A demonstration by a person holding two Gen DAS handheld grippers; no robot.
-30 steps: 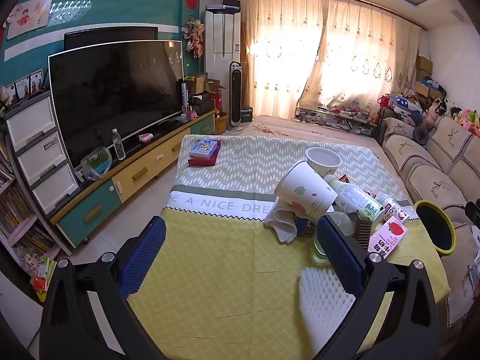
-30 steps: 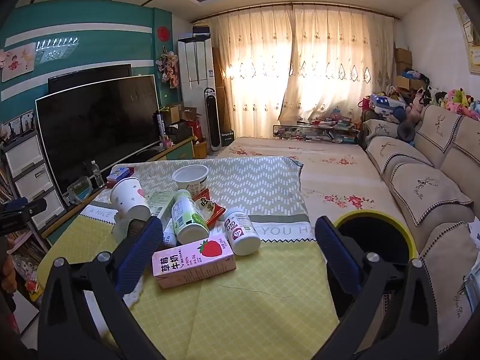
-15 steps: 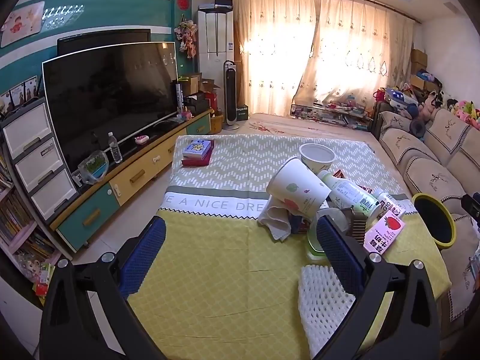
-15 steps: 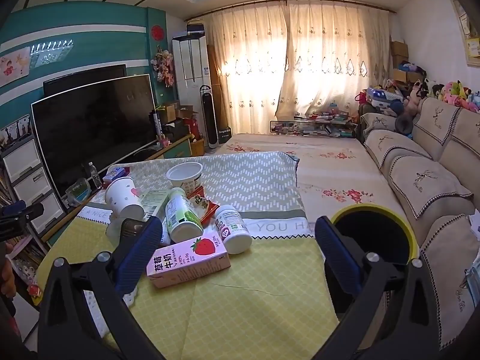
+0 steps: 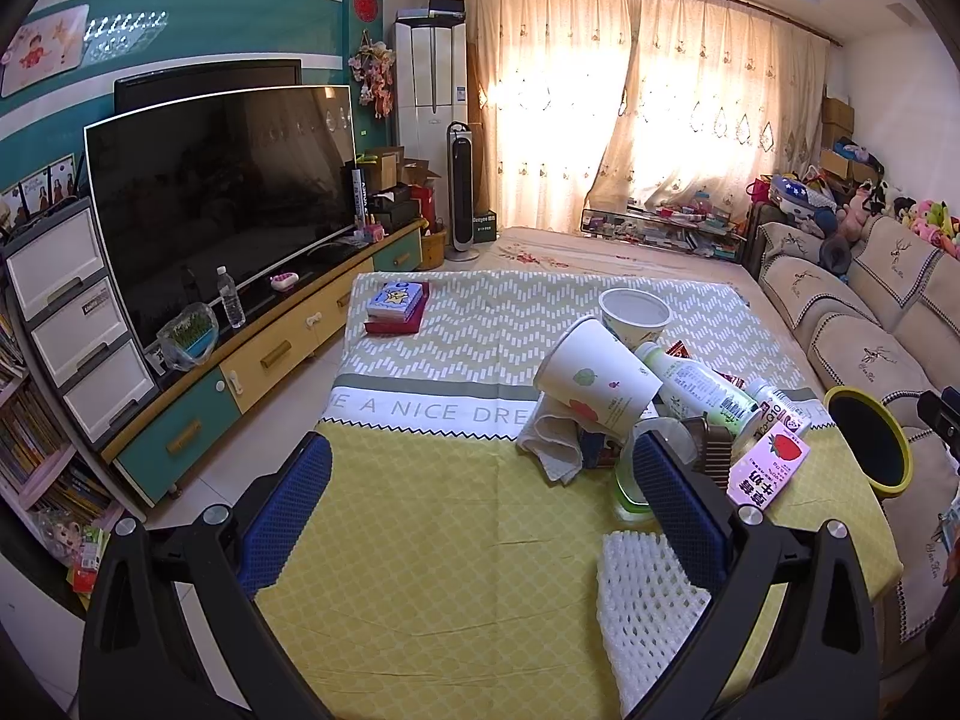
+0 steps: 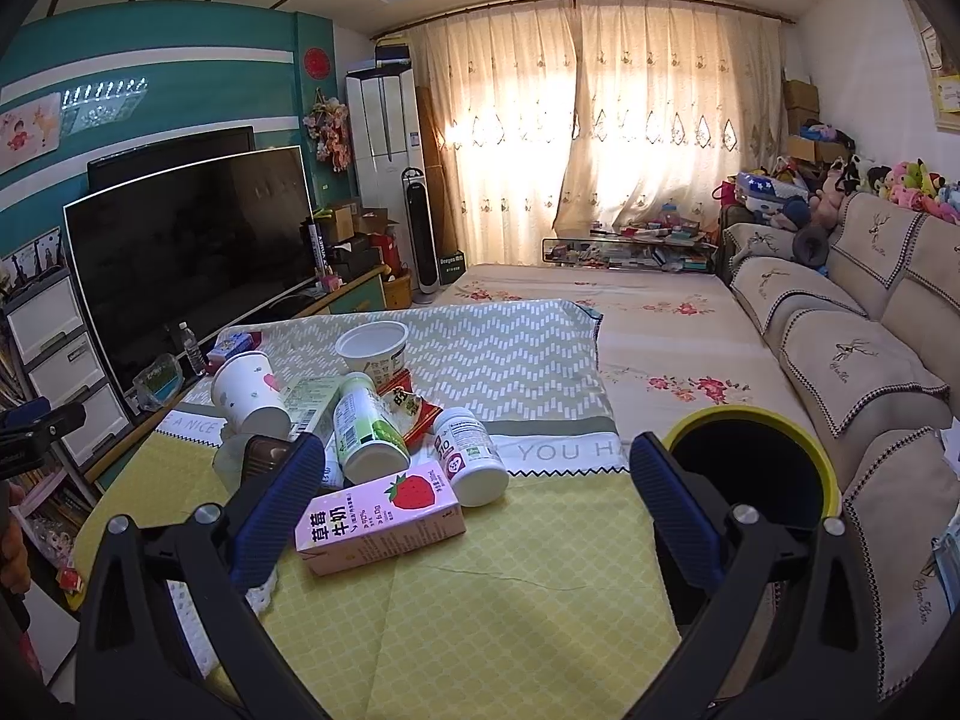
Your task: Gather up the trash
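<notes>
The left gripper [image 5: 480, 504] hangs above the yellow tablecloth [image 5: 420, 570] with its blue-padded jaws spread wide and nothing between them. Just under its right finger lies a white foam net sleeve [image 5: 648, 600]. Ahead of that same finger sits the pile of trash: a green-bottomed clear cup [image 5: 627, 489], a crumpled cloth [image 5: 552, 444], and a tipped paper cup [image 5: 594, 381] resting on the heap. Beyond these stands an upright white tub [image 5: 633, 312], and far ahead to the left, a stack of small books [image 5: 396, 306].

The right gripper [image 6: 474, 498] is likewise wide apart and empty, above the same table. Nearest, between its fingers and closer to the left one, lies a pink strawberry milk carton [image 6: 381, 522] on its side. Just behind the carton lie a green-labelled bottle [image 6: 366, 432] and a white pill bottle [image 6: 471, 456], both toppled, with a red snack wrapper [image 6: 408, 405] between them. Behind its right finger, off the table's edge, stands a black bin with a yellow rim [image 6: 753, 468], open at the top. Farther off run the sofa [image 6: 852, 360] to the right and the television [image 6: 186, 252] to the left.
</notes>
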